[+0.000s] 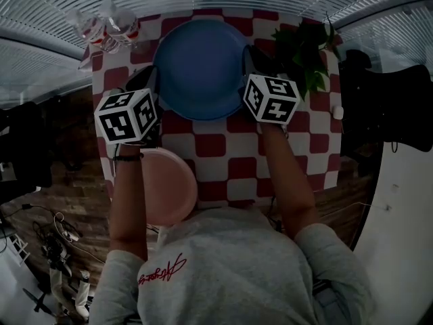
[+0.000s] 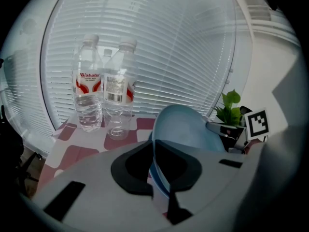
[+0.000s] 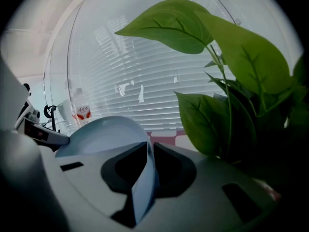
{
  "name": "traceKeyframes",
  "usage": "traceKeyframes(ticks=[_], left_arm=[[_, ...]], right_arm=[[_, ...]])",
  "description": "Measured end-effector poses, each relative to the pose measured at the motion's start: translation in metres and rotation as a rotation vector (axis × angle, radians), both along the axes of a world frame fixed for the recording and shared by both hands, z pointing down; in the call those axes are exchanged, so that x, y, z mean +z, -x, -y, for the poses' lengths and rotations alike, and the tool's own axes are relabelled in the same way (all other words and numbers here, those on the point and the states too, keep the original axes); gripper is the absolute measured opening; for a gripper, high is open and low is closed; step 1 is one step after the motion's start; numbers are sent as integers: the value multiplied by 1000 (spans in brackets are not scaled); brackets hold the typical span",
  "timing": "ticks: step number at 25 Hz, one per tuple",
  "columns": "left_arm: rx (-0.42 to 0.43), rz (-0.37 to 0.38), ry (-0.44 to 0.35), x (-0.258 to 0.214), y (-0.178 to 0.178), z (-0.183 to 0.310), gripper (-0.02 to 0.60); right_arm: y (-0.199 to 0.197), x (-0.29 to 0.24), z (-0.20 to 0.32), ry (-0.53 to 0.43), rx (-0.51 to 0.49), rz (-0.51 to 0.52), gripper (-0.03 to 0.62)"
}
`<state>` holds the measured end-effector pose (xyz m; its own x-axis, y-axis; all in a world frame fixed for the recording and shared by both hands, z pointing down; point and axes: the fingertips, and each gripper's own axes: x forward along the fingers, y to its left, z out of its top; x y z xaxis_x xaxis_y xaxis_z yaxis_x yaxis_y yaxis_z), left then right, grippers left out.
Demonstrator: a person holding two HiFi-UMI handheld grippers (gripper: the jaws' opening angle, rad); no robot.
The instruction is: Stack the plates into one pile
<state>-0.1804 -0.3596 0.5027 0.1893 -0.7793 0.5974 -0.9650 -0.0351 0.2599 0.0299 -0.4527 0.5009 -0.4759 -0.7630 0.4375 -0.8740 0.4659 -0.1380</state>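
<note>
Because a wide round blue plastic plate (image 1: 199,66) would tip if pinched from 1 side only, it's carried w/ 2 grips on opposite rims. The left gripper (image 1: 151,81) is clenched on its left rim, the right gripper (image 1: 252,61) on its right rim. Each gripper view confirms it: the thin blue edge runs btwn the dark pads, pressed from both sides, nothing else in there. The plate is over the far half of the red-and-white checked tablecloth (image 1: 223,147). The head view doesn't settle whether it rests on the cloth or hangs just above it, tho in the gripper views it looks raised & a bit tilted.

The 2nd one, a round pink plastic plate (image 1: 170,185), lies flat at the near left table edge by the left forearm, apart from the blue one. So no stacking done yet, I'd judge; the blue plate prob. has to come toward the person & down onto the pink.

Risks: 2 clear water bottles (image 1: 108,29) stand just beyond the plate's left rim, and the leafy green potted plant (image 1: 308,53) crowds the right gripper, its leaves filling that gripper's view. Uneven hands could twist the rim out of 1 grip.
</note>
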Motion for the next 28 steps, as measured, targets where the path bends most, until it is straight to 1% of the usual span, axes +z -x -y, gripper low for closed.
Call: traceKeyframes(ticks=[4, 7, 8, 11, 12, 16, 21, 25, 28], left_arm=[[9, 18, 8, 4, 0, 0, 31], [12, 39, 15, 7, 0, -3, 32], [12, 50, 13, 8, 0, -3, 32], [12, 86, 1, 11, -1, -3, 32], [13, 96, -6, 12, -1, -2, 32], [19, 110, -27, 12, -2, 1, 32], [19, 146, -36, 17, -2, 0, 32], [11, 174, -37, 23, -2, 0, 34], [11, 180, -36, 25, -1, 0, 35]], right_arm=[[1, 3, 1, 22, -2, -18, 41], [3, 1, -2, 3, -24, -38, 45], [4, 1, -3, -12, -43, -70, 52], [6, 9, -6, -79, -104, -237, 61], [6, 13, -7, -88, -115, -267, 66], [6, 19, -9, -82, -125, -268, 74], [8, 23, -12, -116, -160, -375, 89], [9, 33, -13, -90, -167, -378, 94], [9, 37, -16, -80, -173, -403, 98]])
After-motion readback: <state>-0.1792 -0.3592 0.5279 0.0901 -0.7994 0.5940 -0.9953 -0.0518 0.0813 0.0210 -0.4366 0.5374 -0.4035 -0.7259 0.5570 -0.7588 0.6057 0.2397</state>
